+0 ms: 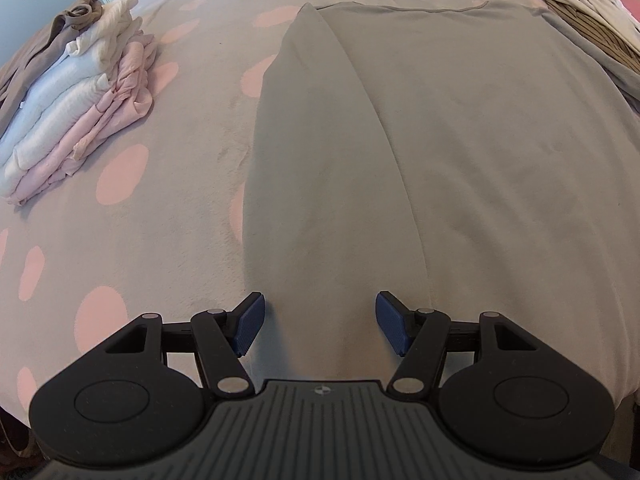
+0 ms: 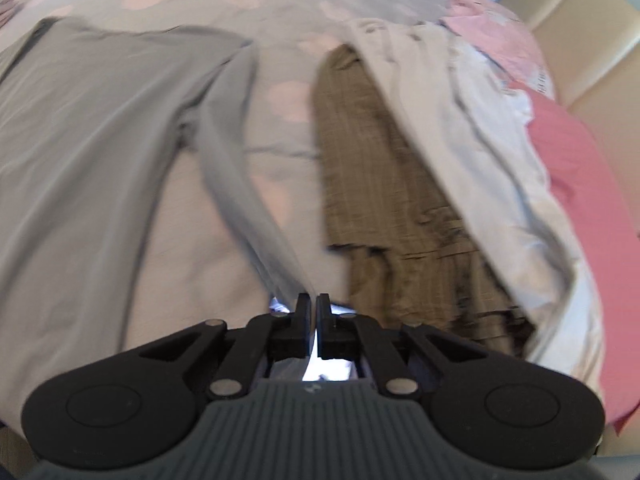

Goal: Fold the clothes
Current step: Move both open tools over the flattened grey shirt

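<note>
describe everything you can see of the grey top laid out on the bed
The grey long-sleeved top is plain, soft, matte fabric, spread flat on the pink-spotted bedspread. Its left sleeve is already folded in over the body. Its right sleeve runs from the shoulder to the right gripper, whose jaws are shut on its end. The open left gripper straddles the near end of the folded sleeve. An unfolded clothes pile lies beside it.

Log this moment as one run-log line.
task: fold clothes | left tool: open over grey shirt | right tool: shut on shirt's sleeve | folded stack: beside shirt
</note>
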Tool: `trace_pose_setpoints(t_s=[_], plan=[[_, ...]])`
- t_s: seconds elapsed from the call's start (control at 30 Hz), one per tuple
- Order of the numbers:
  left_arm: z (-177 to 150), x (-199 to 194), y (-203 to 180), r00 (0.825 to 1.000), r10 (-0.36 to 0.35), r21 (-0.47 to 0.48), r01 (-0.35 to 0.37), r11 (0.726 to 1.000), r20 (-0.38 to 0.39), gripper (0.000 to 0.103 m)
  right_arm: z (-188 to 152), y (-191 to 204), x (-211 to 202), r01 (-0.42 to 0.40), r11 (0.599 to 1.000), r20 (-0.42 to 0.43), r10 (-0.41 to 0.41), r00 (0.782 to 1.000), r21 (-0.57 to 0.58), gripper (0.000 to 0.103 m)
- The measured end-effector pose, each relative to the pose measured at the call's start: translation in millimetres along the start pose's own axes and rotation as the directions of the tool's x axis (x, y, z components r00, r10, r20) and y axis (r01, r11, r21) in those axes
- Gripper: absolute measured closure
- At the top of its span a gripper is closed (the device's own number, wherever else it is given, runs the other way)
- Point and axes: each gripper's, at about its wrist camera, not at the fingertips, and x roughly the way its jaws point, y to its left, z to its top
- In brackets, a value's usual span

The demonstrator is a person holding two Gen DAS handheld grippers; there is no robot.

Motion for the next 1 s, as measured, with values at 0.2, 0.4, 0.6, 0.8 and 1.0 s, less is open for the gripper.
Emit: trace_pose_setpoints(t_s=[0.2,0.4,0.6,0.8,1.0], plan=[[2.0,-1.7,1.8,1.000,-0.006,-0.016,0.006,1.000,0.002,0.043,28.9,-49.9,11.6,0.112,0.990,0.010,-0.113,0.993,0.084,0.100],[5.7,1.5,5.3,1.000,-0.014,-0.029,0.014,0.999,-0.009,0.043,52.6,-81.3,30.8,0.153,0.979,0.020,-0.157,0.987,0.131,0.100],[11.2,-13.1,4.7,0.999,-0.033,-0.056,0.035,0.998,0.042,0.043,61.4,-80.3,59.8,0.155,0.981,-0.031,-0.152,0.988,0.115,0.099],[-3.5,-21.2,-10.0,0.994,-0.098,-0.054,0.100,0.994,0.044,0.043,53.0,-73.8,49.4,0.144,0.982,0.001,-0.145,0.989,0.124,0.070],[-22.0,-11.8,-19.8,0.995,-0.098,-0.010,0.098,0.995,0.006,0.068,39.9,-50.8,7.6,0.050,0.993,0.111,-0.062,0.992,0.110,0.065]])
